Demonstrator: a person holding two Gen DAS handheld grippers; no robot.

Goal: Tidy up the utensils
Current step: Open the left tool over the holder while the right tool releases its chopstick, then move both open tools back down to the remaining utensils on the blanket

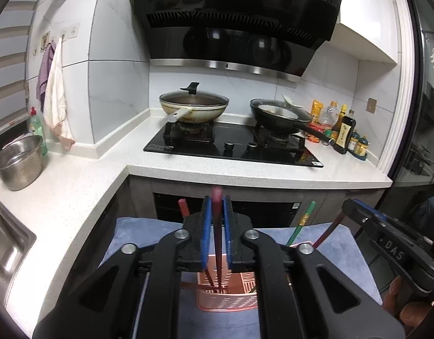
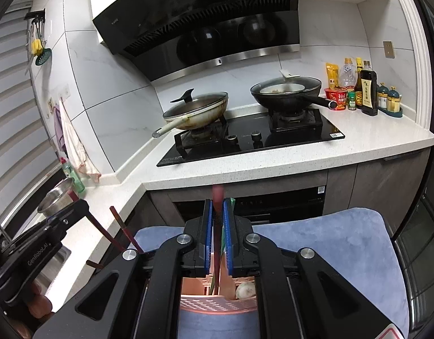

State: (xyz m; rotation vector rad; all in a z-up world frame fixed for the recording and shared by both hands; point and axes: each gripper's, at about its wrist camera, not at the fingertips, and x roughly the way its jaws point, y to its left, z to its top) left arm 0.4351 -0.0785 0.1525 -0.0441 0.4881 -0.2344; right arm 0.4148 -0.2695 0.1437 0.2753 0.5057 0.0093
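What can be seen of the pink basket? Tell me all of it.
The pink basket looks like plastic, with slotted walls and an inner divider. It stands upright on a blue cloth, right under both grippers. Dark red chopsticks and a green one stick up out of it. The left gripper is shut on a red chopstick that reaches down into it, and so is the right gripper. A round pale thing lies in one compartment.

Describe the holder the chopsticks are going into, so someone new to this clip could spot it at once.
Find the blue towel spread in front of the stove counter. On it, directly below both claws, stands the pink slotted utensil basket. It is the only pink perforated plastic thing there, with chopsticks standing in it.
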